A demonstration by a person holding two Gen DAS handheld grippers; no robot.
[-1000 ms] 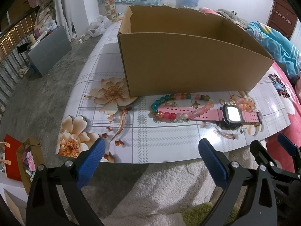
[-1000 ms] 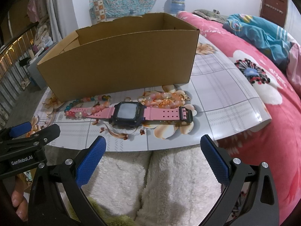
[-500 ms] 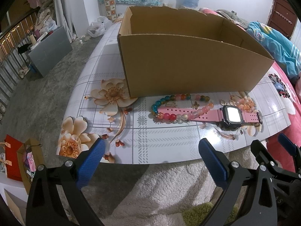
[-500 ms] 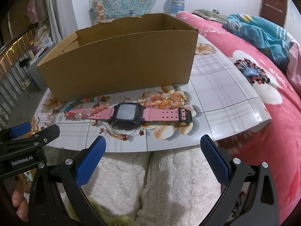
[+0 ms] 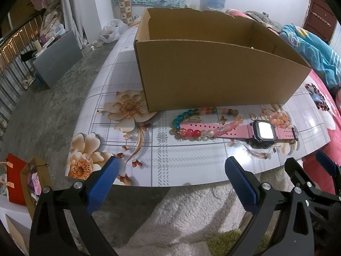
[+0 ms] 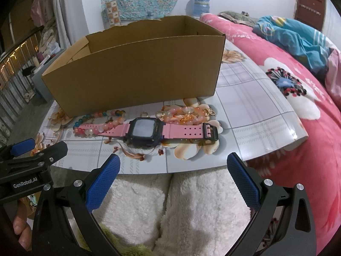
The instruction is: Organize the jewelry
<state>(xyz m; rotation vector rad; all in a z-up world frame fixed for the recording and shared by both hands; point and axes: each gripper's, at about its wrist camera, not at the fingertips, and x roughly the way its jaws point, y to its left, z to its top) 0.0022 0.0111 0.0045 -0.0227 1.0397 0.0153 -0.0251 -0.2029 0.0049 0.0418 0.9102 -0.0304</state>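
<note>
Both the left gripper [image 5: 170,179] and the right gripper [image 6: 173,176] are wide open, holding nothing. The pink watch [image 6: 147,130] lies on the surface [image 6: 251,106] at 12 o'clock from the right gripper — pinch its thin strap, then lift it into the box [image 6: 136,70]. Only the left view shows the whole bead bracelet [image 5: 191,131].

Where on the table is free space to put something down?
The table is bare left of the bead bracelet, over the printed flowers, and right of the watch buckle toward the bed. The strip between box and watch is crowded with beads and small charms.
</note>
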